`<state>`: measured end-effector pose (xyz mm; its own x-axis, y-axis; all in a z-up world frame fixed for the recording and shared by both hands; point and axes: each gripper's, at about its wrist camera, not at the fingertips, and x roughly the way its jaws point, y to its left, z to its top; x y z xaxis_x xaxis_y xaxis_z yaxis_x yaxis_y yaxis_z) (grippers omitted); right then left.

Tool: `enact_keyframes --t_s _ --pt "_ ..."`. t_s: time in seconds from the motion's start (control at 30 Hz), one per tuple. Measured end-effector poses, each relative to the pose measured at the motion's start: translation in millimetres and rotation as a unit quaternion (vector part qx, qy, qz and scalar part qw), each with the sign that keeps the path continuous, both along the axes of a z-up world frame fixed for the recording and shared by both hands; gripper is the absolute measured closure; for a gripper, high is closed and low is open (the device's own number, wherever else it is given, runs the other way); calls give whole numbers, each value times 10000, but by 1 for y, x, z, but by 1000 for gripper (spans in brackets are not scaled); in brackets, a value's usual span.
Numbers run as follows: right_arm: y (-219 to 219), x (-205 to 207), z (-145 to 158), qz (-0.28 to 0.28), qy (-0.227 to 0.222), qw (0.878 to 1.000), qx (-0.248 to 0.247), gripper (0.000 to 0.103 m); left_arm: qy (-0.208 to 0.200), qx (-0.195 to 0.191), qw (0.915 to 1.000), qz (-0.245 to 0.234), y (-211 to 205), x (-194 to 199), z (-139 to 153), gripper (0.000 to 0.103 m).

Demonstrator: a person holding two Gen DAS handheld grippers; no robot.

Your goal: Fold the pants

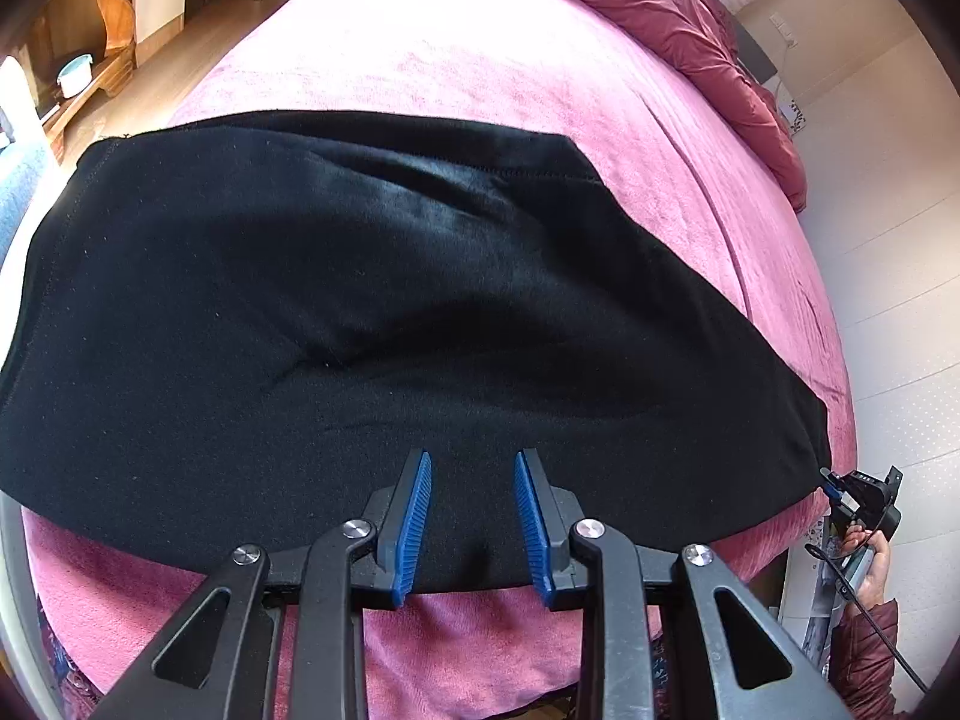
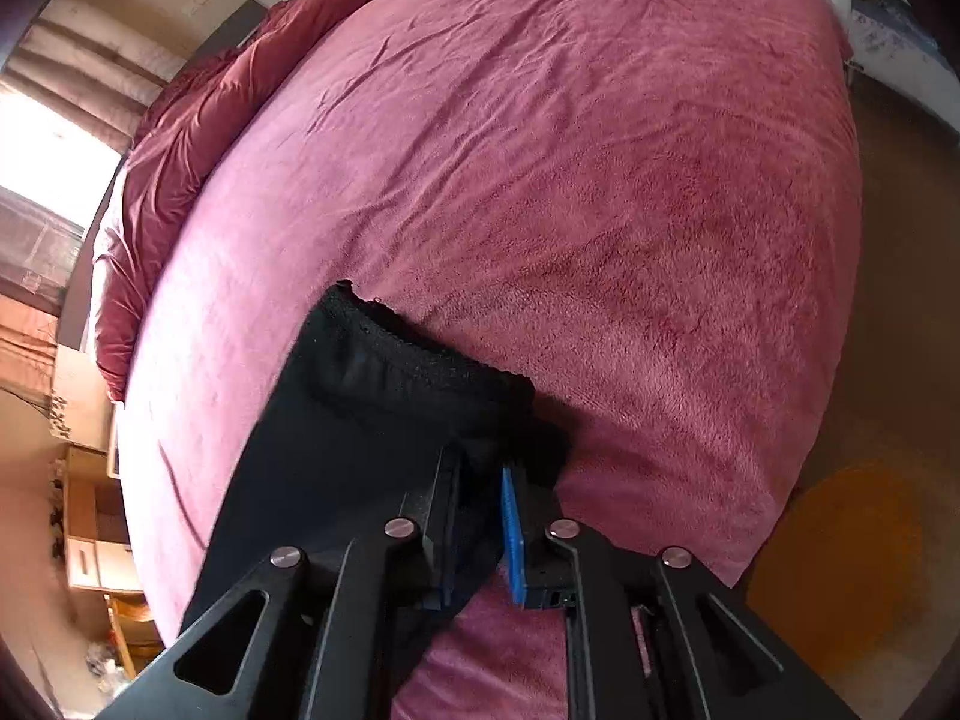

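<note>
Bright daylight from window [image 2: 42,144], blown out; heavy fisheye bending, dark vignette corners; slight blur.

Your black fleece pants [image 1: 372,312] lie spread flat across the pink bed cover, faintly creased, with one end pinched at the bed's edge.

The pants [image 1: 372,312] are showing plain black, spreading out ahead of the left gripper [image 1: 471,462], whose frame is showing black with ribbed blue pads [image 1: 414,534] and silver pins. The bed cover [image 1: 480,78] beyond is glowing pink, with a darker maroon quilt [image 1: 678,18] lying far ahead to the right. The right gripper [image 2: 480,480] is wearing the same black and blue, with black cloth between its pads. To its right, a round patch [image 2: 840,570] is looking orange, possibly a rug.
</note>
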<state>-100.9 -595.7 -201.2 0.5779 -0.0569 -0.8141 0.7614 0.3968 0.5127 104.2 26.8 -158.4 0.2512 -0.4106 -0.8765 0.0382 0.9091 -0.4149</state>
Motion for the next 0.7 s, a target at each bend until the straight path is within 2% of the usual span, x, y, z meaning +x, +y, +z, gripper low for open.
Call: enact_keyframes --t_s 0.1,0.23,0.3,0.33,0.37,0.43,0.57,0.6,0.63,0.7 --pt "0 -21 5 -137 -292 9995 46 80 23 27 10000 -71 -8 -1 -3 73" --pt "9 -43 -3 -81 -498 9983 307 80 43 -42 9999 -140 -21 -4 -7 73" --pt "11 -49 -13 -114 -787 9951 586 70 67 -67 9998 -163 -25 -5 -9 73" --pt "10 -51 -17 -201 -866 9940 644 55 74 -68 9998 -175 -28 -7 -10 73" --pt "10 -52 -22 -326 -944 9926 690 51 78 -60 9998 -194 -32 -9 -11 73" --pt "7 -52 -31 -487 -1134 9887 856 51 77 -38 9997 -231 -36 -11 -11 73" --pt "2 -39 -37 -620 -1088 9882 884 51 67 -23 9998 -175 -32 -14 -8 73" --pt "2 -35 -36 -601 -1028 9893 844 56 72 -32 9999 -147 -32 -15 -7 73" --pt "2 -31 -33 -530 -950 9913 745 78 80 -43 9999 -128 -30 -13 -8 73" --pt "4 -23 -22 -394 -765 9951 490 85 91 -43 9999 -119 -31 -5 -12 73"
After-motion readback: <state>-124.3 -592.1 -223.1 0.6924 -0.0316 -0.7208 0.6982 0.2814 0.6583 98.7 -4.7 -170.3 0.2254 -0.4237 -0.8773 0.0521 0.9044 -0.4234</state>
